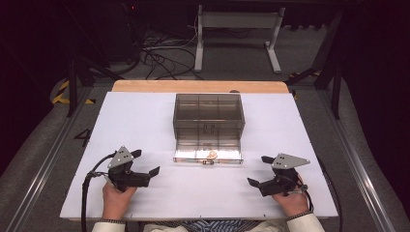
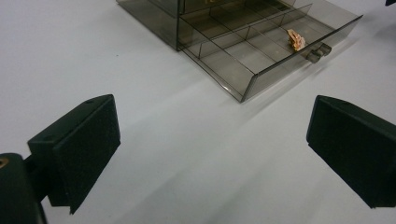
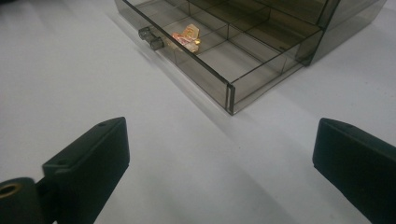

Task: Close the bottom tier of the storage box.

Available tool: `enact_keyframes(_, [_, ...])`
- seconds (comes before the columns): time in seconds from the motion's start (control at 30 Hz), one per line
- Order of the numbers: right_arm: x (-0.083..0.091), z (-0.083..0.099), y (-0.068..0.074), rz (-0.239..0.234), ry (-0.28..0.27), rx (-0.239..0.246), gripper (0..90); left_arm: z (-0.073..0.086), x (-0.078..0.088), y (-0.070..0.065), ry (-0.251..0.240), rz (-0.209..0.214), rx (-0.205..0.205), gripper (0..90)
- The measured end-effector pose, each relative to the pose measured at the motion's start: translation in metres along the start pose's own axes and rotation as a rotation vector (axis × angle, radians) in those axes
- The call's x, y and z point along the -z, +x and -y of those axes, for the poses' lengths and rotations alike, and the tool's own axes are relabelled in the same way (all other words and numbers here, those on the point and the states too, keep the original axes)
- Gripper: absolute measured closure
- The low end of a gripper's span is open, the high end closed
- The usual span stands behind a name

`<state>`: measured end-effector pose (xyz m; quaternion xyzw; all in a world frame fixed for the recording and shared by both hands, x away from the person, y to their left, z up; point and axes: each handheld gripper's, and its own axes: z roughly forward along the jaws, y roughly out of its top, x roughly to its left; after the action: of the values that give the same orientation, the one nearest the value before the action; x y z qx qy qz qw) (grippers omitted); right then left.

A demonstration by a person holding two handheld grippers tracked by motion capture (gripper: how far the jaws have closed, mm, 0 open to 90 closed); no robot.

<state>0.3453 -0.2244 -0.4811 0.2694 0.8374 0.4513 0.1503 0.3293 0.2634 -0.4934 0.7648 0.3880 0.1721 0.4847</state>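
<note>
Now, drawer (image 1: 208,153): pulled open from smoky box (image 1: 209,111), small trinket (image 1: 212,154) inside (front compartment).
Left gripper (image 1: 146,162): fingers spread, left of drawer.
Right gripper (image 1: 259,170): fingers spread, right of drawer.

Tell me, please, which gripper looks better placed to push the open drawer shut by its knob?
Neither clearly: the knob sits midway between the left gripper and right gripper, both open and empty. Perhaps right, judging by its view of the drawer front.

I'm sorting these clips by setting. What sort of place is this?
Probably a lab or recording workspace, not a home. A white table holds little but a smoky clear drawer box, a person holds the left gripper and the right gripper, and loose cables lie on the floor among metal frames.
</note>
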Motion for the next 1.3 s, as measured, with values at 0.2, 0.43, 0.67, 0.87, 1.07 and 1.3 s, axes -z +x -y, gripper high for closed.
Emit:
enact_keyframes(0.2, [-0.007, -0.011, 0.008, -0.005, 0.007, 0.033, 17.3, 0.001, -0.001, 0.006, 0.003, 0.035, 0.027, 3.8])
enact_keyframes(0.43, [-0.017, -0.021, 0.013, -0.021, 0.033, 0.045, 17.7, 0.002, -0.001, 0.004, -0.003, 0.024, 0.024, 3.9])
enact_keyframes(0.67, [-0.030, -0.034, 0.019, -0.075, 0.088, 0.065, 21.5, 0.002, -0.001, 0.003, 0.003, 0.017, 0.023, 3.8])
enact_keyframes(0.87, [-0.039, -0.044, 0.024, -0.087, 0.123, 0.092, 34.7, 0.002, -0.001, 0.003, 0.008, 0.014, 0.020, 4.6])
enact_keyframes(1.07, [-0.053, -0.054, 0.029, -0.110, 0.236, 0.124, 87.8, 0.002, -0.001, 0.004, 0.011, 0.020, 0.021, 4.9])
enact_keyframes(1.3, [-0.066, -0.063, 0.034, -0.113, 0.278, 0.168, 90.0, 0.002, -0.001, 0.005, 0.010, 0.019, 0.022, 5.0])
